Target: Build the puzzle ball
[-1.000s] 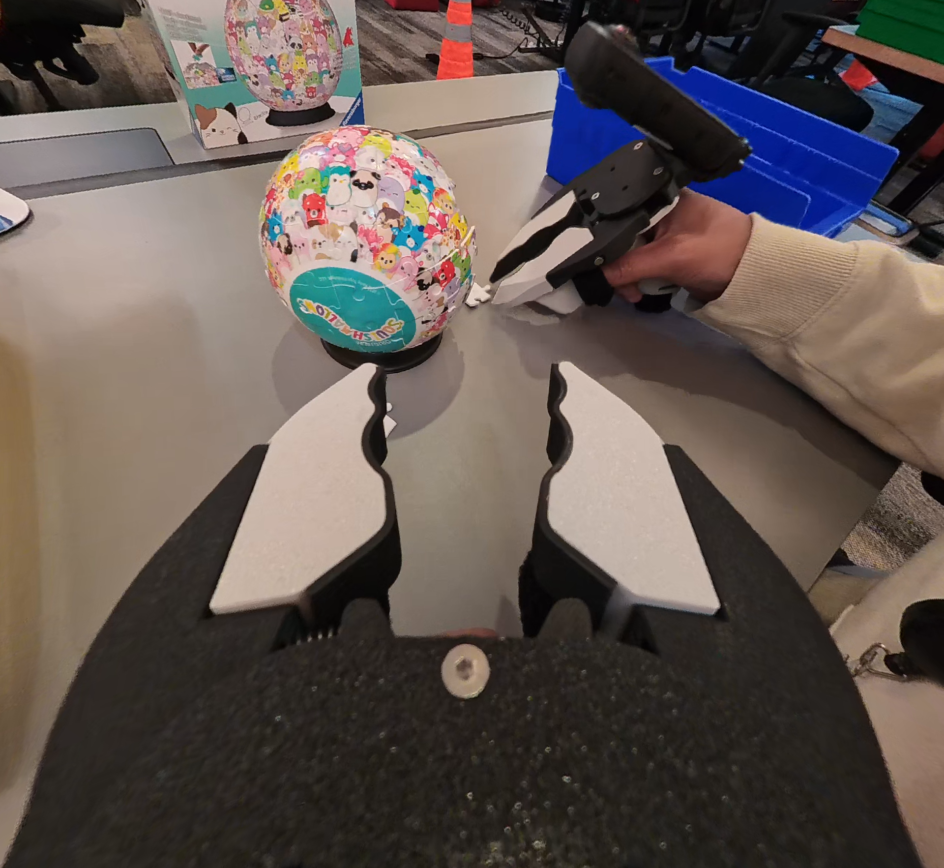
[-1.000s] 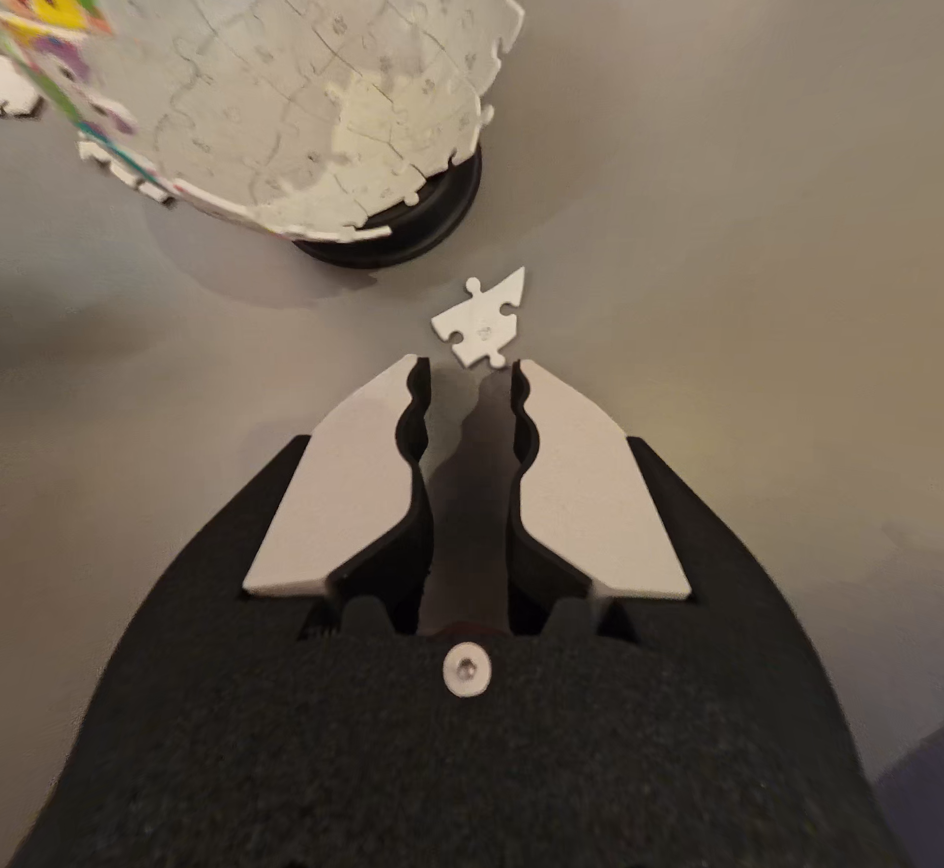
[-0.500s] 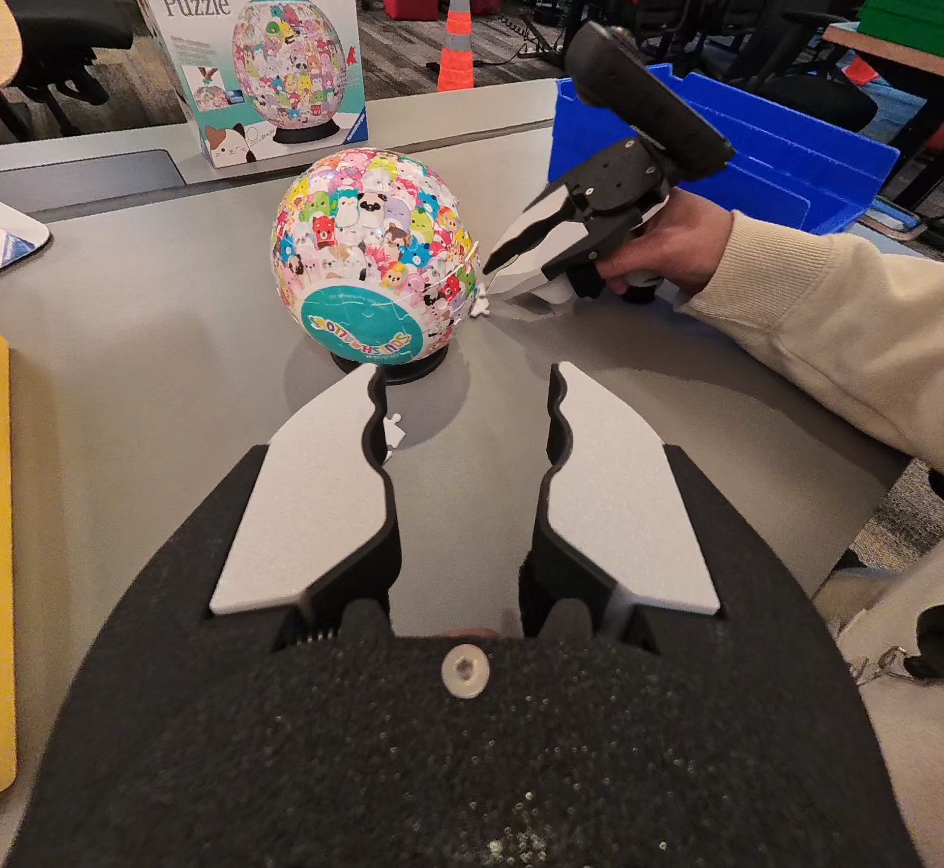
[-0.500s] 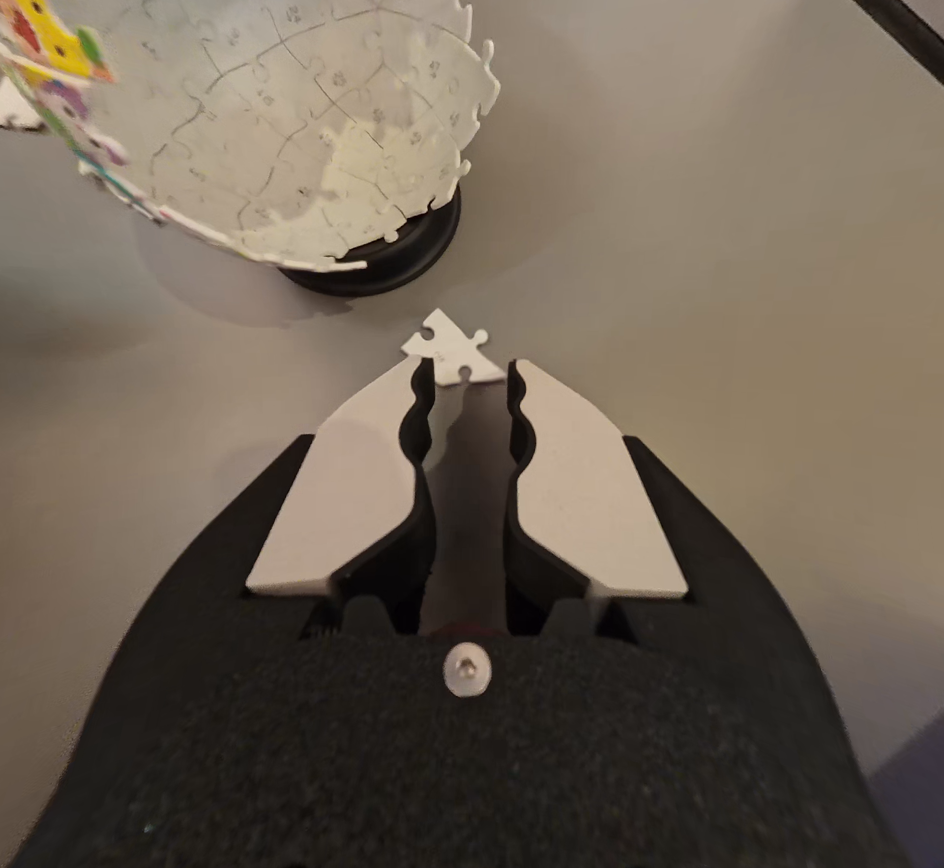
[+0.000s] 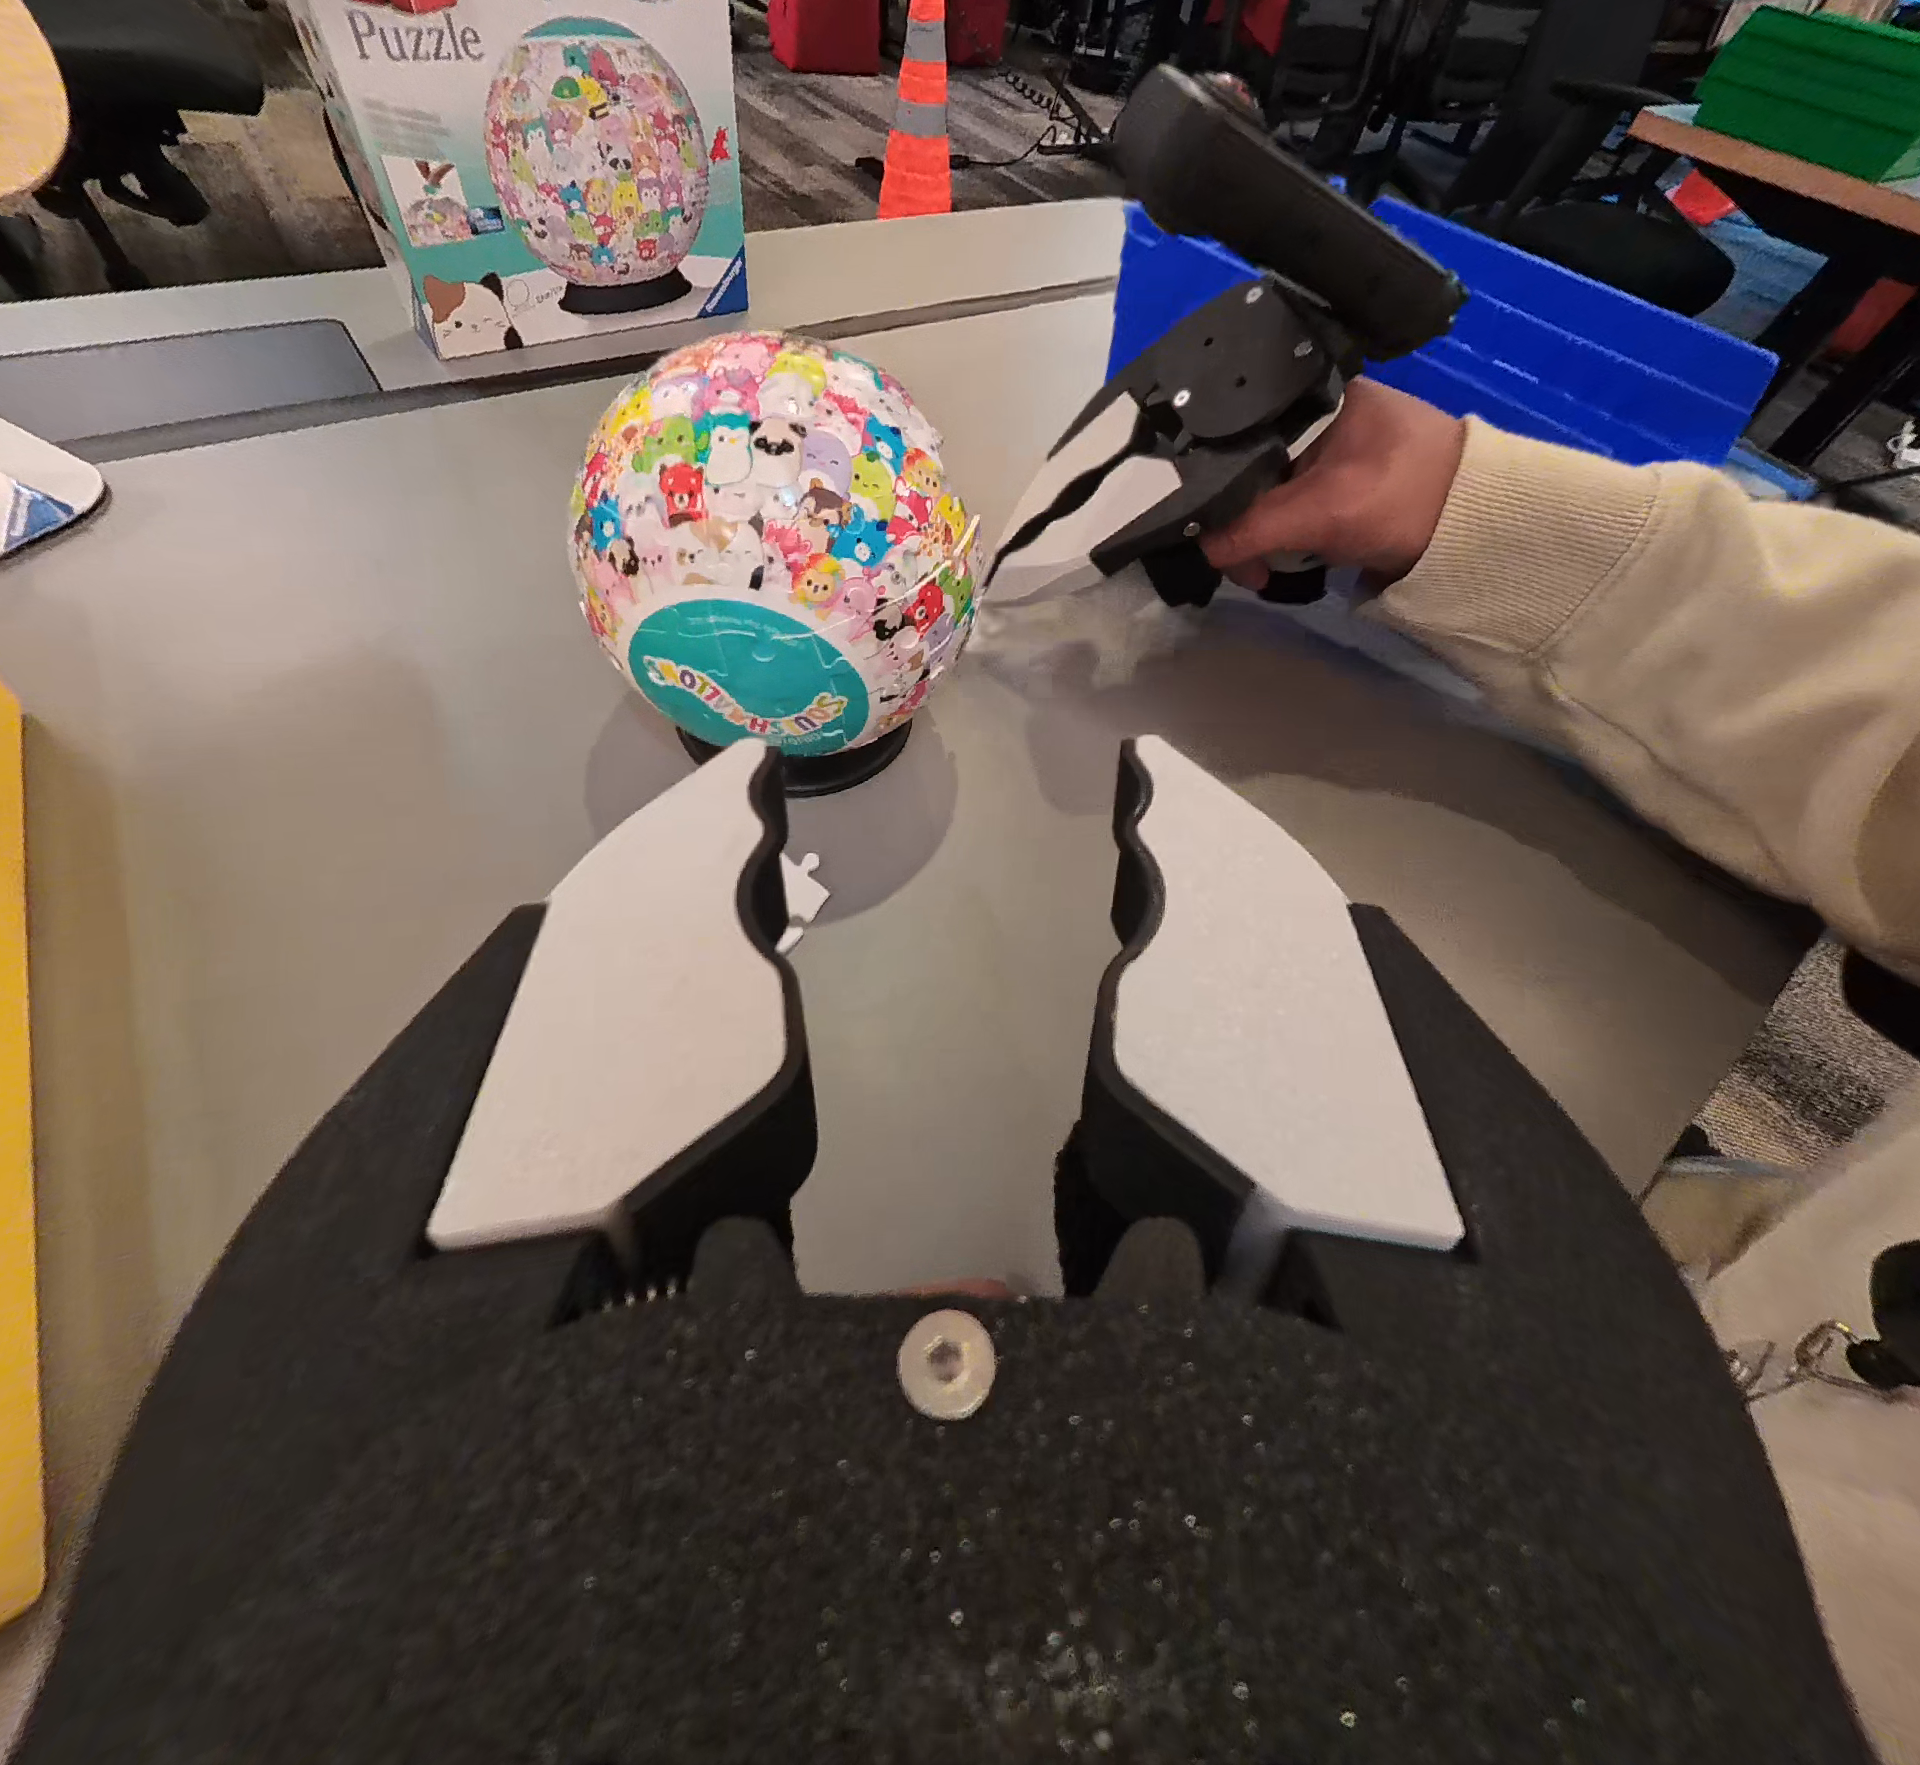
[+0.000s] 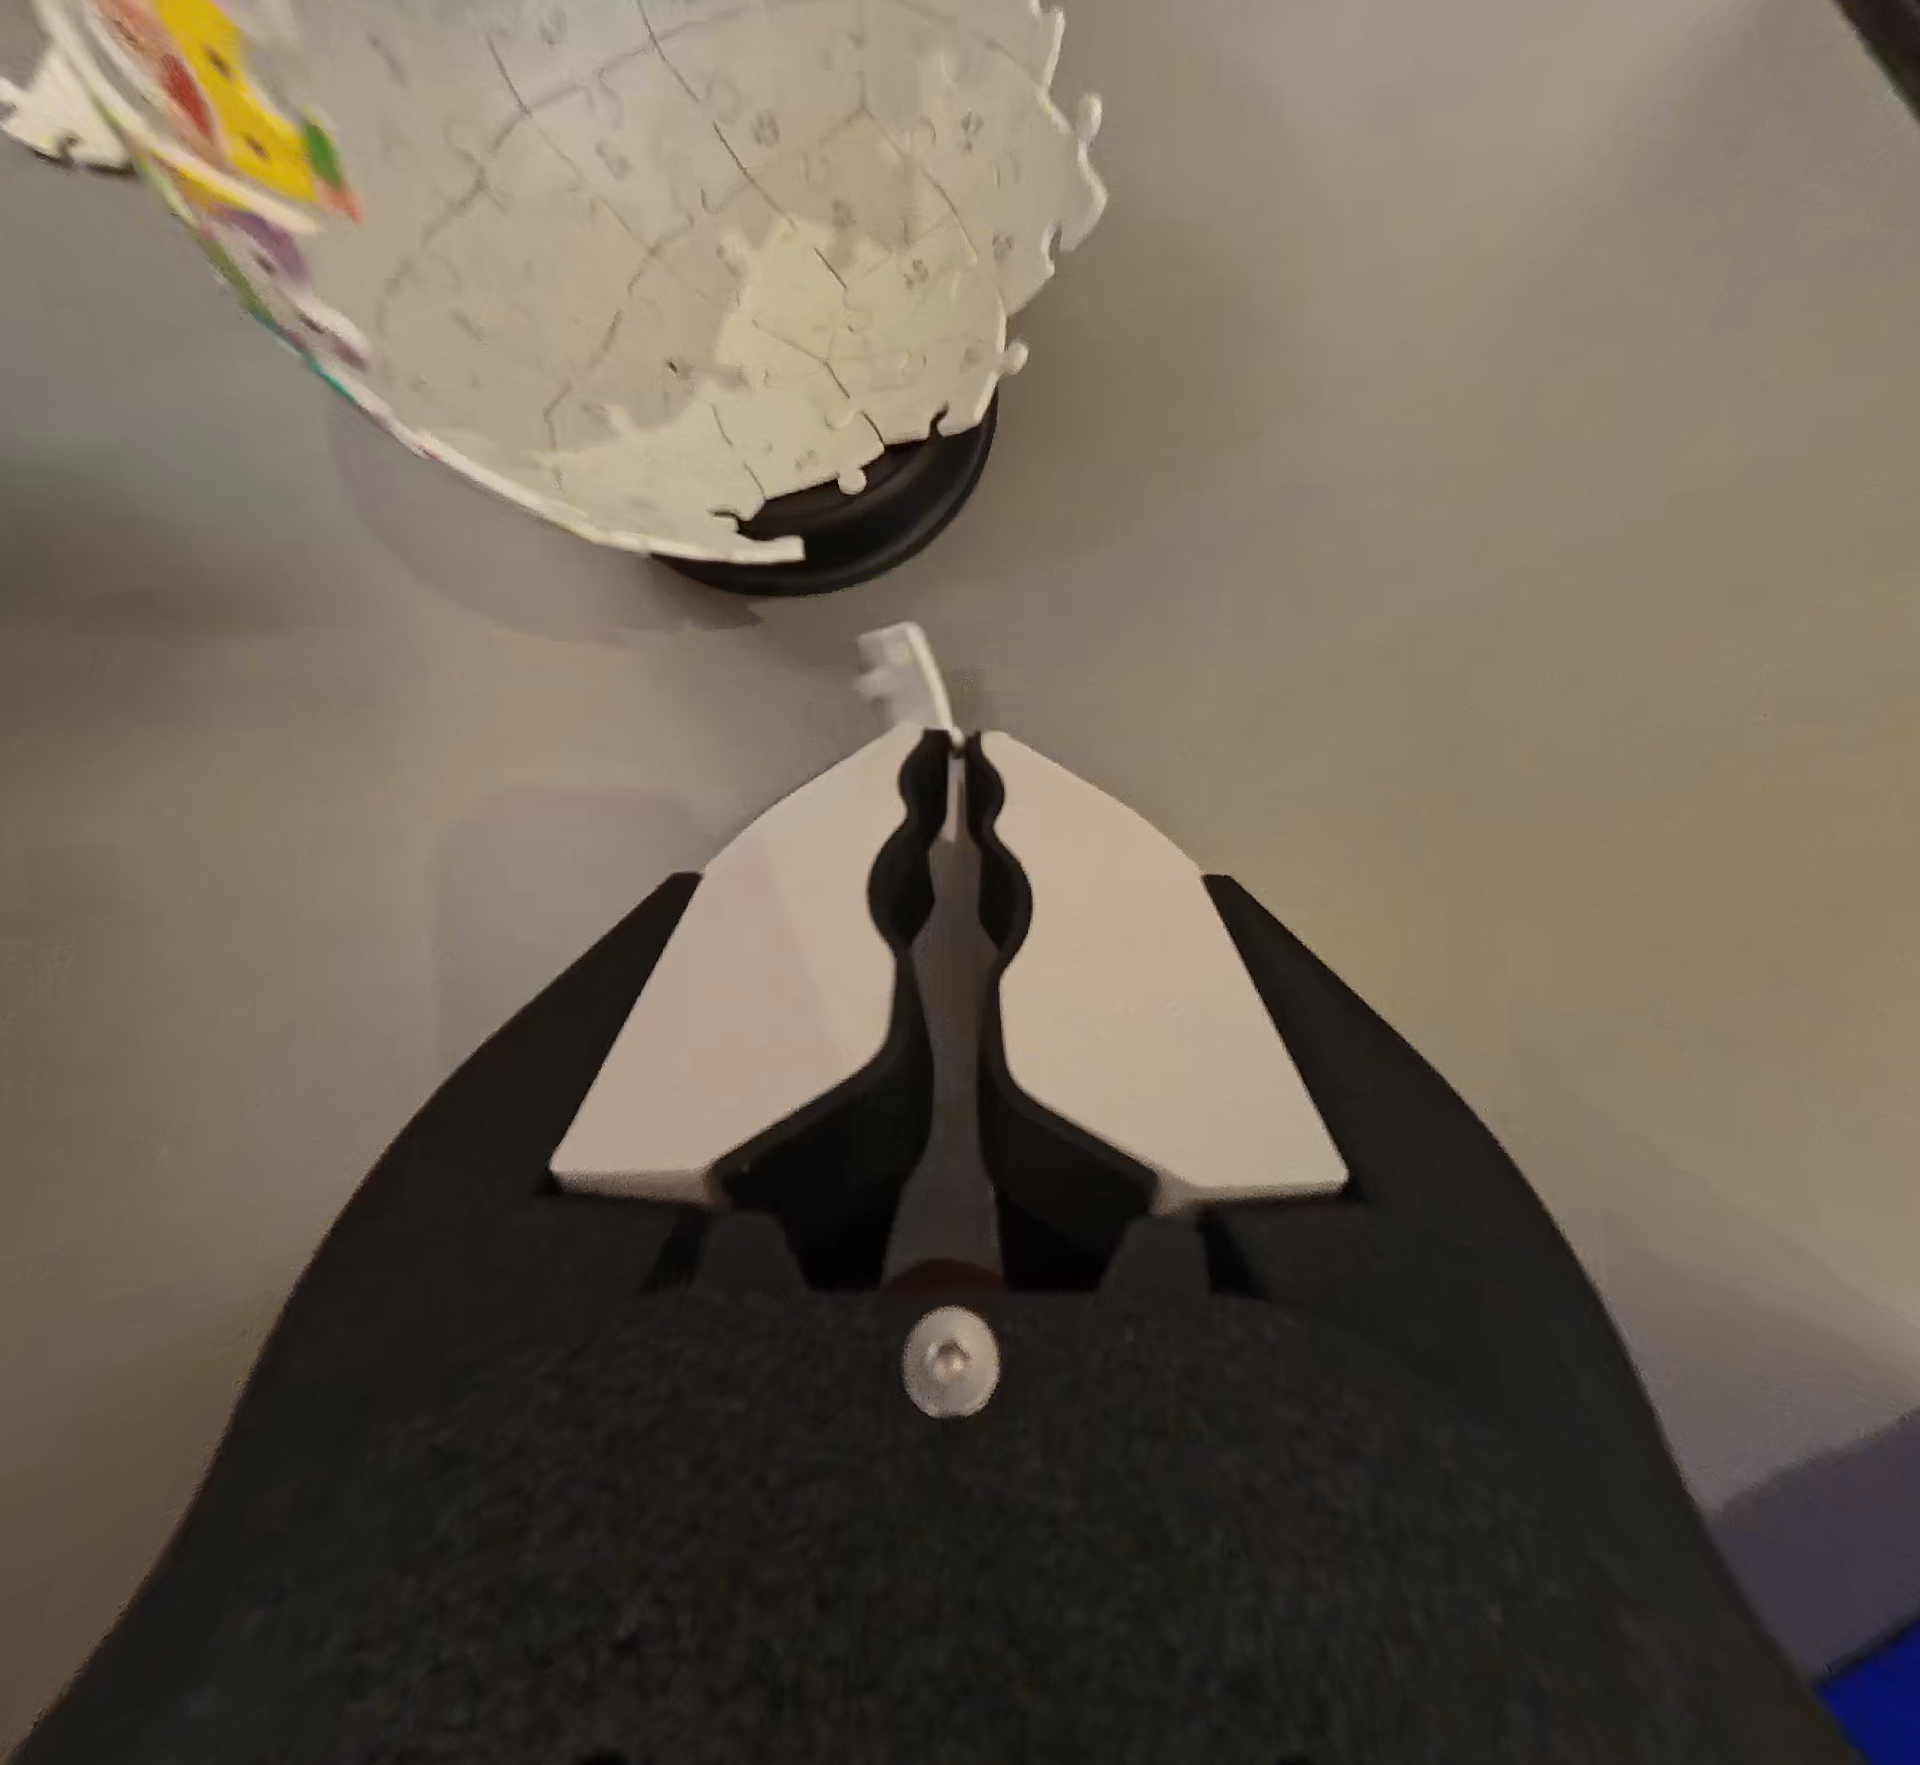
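Note:
The colourful puzzle ball (image 5: 774, 541) sits on a black stand (image 5: 831, 765) on the grey table. The right wrist view shows its open side with the white inner surface (image 6: 675, 188) and the stand (image 6: 883, 510). My right gripper (image 6: 958, 736) is shut on a white puzzle piece (image 6: 909, 676), held on edge just in front of the stand. In the left wrist view the right gripper (image 5: 1013, 552) is beside the ball's right side. My left gripper (image 5: 940, 770) is open and empty, in front of the ball. A loose white piece (image 5: 805, 889) lies by its left finger.
The puzzle box (image 5: 509, 84) stands behind the ball. A blue bin (image 5: 1558, 344) is at the back right. A person's hand and cream sleeve (image 5: 1662, 635) hold the right gripper. A yellow object (image 5: 16, 1144) is at the left edge. Spacing between my two grippers at the tips: around 20 cm. Between my left fingertips and the yellow object (image 5: 16, 1144) there is roughly 20 cm.
My right gripper has closed on the white piece, which lay flat on the table before and now stands on edge. My left gripper has drawn back a little and stayed open.

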Motion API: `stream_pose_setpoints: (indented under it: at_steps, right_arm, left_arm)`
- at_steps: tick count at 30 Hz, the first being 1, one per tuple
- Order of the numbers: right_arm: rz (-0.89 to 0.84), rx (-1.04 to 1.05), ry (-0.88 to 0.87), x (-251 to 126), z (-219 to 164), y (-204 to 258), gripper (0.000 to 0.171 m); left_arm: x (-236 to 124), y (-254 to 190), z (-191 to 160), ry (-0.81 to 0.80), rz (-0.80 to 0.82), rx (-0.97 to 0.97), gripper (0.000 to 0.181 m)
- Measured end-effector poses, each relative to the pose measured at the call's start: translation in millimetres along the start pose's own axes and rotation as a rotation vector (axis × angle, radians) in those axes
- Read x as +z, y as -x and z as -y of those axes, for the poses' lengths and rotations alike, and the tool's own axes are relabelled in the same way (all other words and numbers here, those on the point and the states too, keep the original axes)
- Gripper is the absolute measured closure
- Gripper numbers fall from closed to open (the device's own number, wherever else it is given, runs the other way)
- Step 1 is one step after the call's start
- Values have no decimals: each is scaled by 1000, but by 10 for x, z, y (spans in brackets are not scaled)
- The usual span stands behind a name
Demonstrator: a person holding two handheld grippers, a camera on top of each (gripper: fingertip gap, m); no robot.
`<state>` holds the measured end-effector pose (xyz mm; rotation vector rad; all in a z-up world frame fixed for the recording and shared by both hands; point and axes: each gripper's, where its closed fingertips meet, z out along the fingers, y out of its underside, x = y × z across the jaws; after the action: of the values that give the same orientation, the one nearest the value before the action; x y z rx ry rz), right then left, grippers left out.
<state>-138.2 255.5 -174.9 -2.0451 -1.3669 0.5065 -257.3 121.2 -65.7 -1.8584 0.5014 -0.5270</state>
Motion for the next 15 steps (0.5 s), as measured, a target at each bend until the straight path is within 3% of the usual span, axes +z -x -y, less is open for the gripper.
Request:
stream_pose_setpoints:
  at_steps: [6, 12, 15]
  right_arm:
    - [-85, -59, 118, -239, 13, -125, 166]
    - [-74, -45, 228, -215, -68, -209, 170]
    - [-70, -65, 246, -413, -16, -238, 150]
  left_arm:
    - [-52, -69, 18, -51, -36, 0, 121]
    - [-256, -89, 2, -94, -51, -5, 122]
    - [-376, -81, 17, -119, -46, 4, 122]
